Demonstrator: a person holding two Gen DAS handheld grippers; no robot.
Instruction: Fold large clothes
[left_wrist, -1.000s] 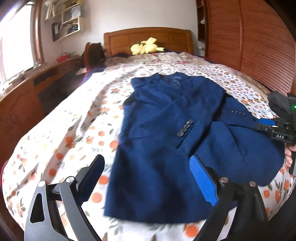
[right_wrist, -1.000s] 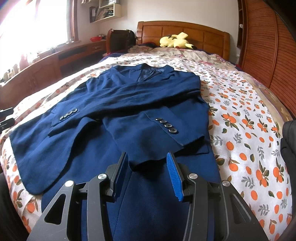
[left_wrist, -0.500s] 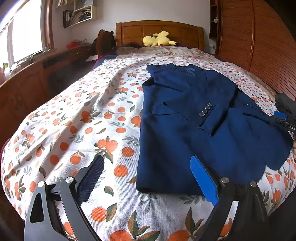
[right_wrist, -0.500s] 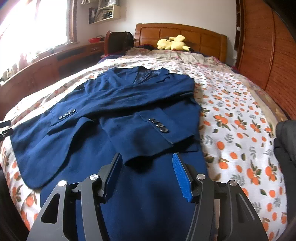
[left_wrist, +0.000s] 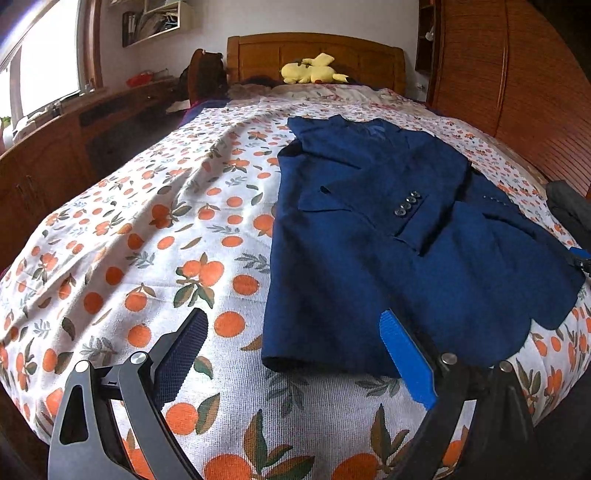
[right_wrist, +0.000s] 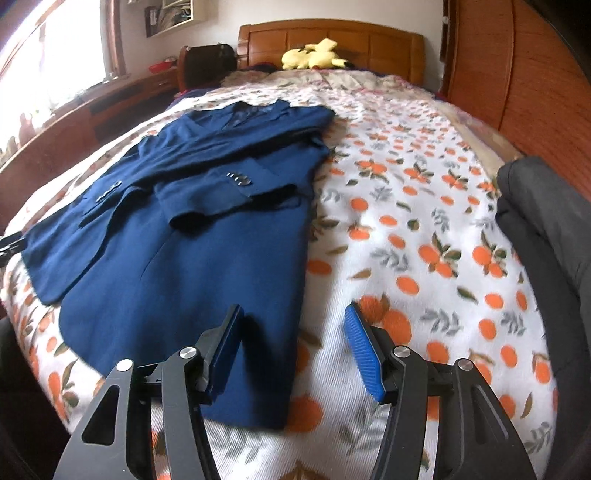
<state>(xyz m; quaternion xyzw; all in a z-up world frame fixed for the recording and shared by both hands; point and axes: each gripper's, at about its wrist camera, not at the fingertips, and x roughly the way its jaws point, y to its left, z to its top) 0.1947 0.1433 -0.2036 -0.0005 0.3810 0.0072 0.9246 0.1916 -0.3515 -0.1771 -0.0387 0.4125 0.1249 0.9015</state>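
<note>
While our left gripper (left_wrist: 291, 354) hangs with its jaws spread wide and empty above the near left hem corner of the navy jacket (left_wrist: 388, 236), our right gripper (right_wrist: 293, 343) stands likewise parted, gripping nothing, over the near right hem corner. We see the jacket lying flat on the orange-print bedspread (left_wrist: 147, 240), sleeves folded across its front. Beyond it, a yellow plush toy (right_wrist: 314, 55) sits against the wooden headboard (right_wrist: 369, 40).

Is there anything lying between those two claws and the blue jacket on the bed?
Nothing visible. The left claw and right claw are open at the near corners of the blue jacket, with only bare orange-print bedspread around its hem.
</note>
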